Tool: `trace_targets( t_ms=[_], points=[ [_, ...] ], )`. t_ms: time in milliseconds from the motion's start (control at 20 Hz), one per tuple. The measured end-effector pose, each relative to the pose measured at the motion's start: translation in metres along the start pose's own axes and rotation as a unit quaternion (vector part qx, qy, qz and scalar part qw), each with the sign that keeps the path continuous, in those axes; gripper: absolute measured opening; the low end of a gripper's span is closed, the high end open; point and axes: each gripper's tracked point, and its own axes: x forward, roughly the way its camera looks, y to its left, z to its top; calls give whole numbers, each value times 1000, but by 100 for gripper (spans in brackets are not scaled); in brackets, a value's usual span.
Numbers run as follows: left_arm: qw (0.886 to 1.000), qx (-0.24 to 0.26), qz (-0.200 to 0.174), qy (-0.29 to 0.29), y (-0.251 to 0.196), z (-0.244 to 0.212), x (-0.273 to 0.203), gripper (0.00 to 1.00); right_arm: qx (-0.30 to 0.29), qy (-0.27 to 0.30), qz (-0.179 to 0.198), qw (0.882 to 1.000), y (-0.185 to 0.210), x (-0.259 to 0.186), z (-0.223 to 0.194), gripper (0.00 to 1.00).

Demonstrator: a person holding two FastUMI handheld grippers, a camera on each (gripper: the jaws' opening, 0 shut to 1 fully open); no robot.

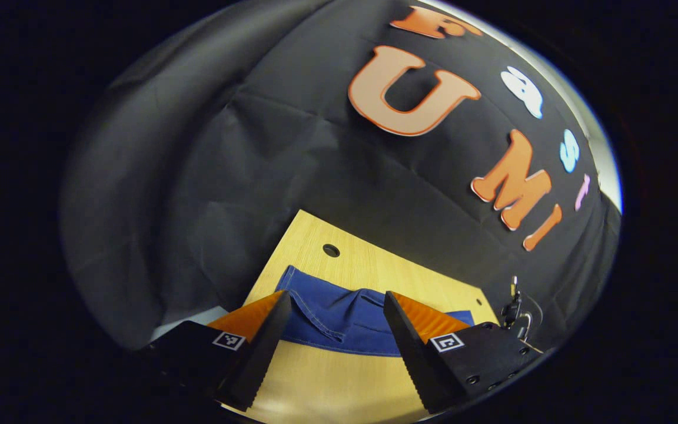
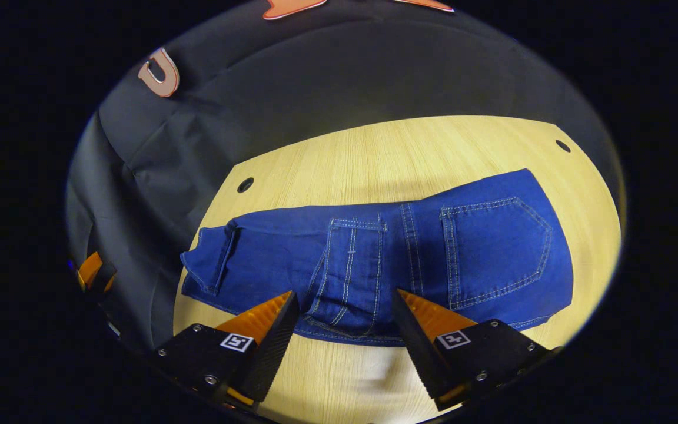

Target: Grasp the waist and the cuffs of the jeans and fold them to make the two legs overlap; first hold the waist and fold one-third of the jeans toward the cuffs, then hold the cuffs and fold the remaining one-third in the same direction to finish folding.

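In the left gripper view we see the left gripper point(image 1: 334, 309) with its two black, orange-backed fingers spread wide and nothing between them. It hangs above the wooden worktop point(image 1: 327, 377), and through the gap we look onto one end of the blue jeans point(image 1: 339, 318), which lie flat just ahead of the fingertips. We cannot tell from here whether the tips touch the cloth. Beyond the jeans there is a round hole point(image 1: 331, 250) in the worktop near its far edge, and a small metal clamp point(image 1: 512, 309) stands at the worktop's right-hand corner.

In the right gripper view the right gripper point(image 2: 345, 300) is likewise spread open and holds nothing. Its fingertips sit over the near hem of the jeans point(image 2: 374, 259), at about the middle of their length, and the wooden worktop point(image 2: 339, 377) shows bare below them. The jeans lie folded lengthwise across the worktop, closer to its near edge than to its far one, with a stitched back pocket point(image 2: 495, 253) towards the right and the narrower end towards the left edge. Two round holes point(image 2: 245, 185) mark the far corners. At the far left, past the worktop's edge, we see an orange and black piece of the other gripper point(image 2: 95, 274).
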Motion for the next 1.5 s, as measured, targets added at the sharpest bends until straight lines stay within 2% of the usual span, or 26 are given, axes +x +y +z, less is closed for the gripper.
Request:
trace_targets(
  t_ms=[100, 150, 250, 400, 500, 600, 750, 950, 1050, 1200, 1400, 1450, 1500],
  points=[
    [995, -89, 31, 16, 23, -21, 7, 98, -2, -10, 2, 1000, -4, -13, 12, 98],
    [988, -145, 49, 25, 38, -33, 13, 98, 7, -9, 8, 1000, -5, -21, 16, 98],
    [973, -218, 72, 35, 56, -51, 31, 98, 21, -10, 16, 1000, -10, -28, 18, 98],
    [956, -265, 114, 55, 79, -91, 59, 98, 43, -13, 37, 998, -23, -47, 25, 98],
    [948, -284, 131, 62, 99, -108, 83, 98, 56, -13, 35, 998, -44, -59, 28, 98],
    [945, -292, 136, 60, 106, -113, 92, 98, 58, -13, 25, 998, -61, -64, 31, 98],
    [940, -304, 138, 63, 115, -120, 106, 98, 86, -10, 38, 995, -77, -71, 33, 98],
    [947, -290, 125, 53, 108, -114, 127, 98, 107, -3, 31, 994, -96, -66, 27, 98],
    [950, -289, 110, 53, 100, -113, 136, 98, 110, 0, 36, 993, -96, -65, 25, 98],
    [942, -324, 77, 35, 83, -106, 163, 98, 109, 4, 30, 994, -100, -63, 24, 98],
    [962, -260, 57, 57, 59, -112, 193, 98, 128, 3, 32, 991, -107, -64, 23, 98],
    [967, -238, 68, 62, 60, -112, 198, 98, 133, 3, 31, 991, -110, -65, 23, 98],
    [972, -210, 73, 73, 57, -117, 195, 93, 137, 2, 27, 990, -115, -66, 23, 98]
  ],
)
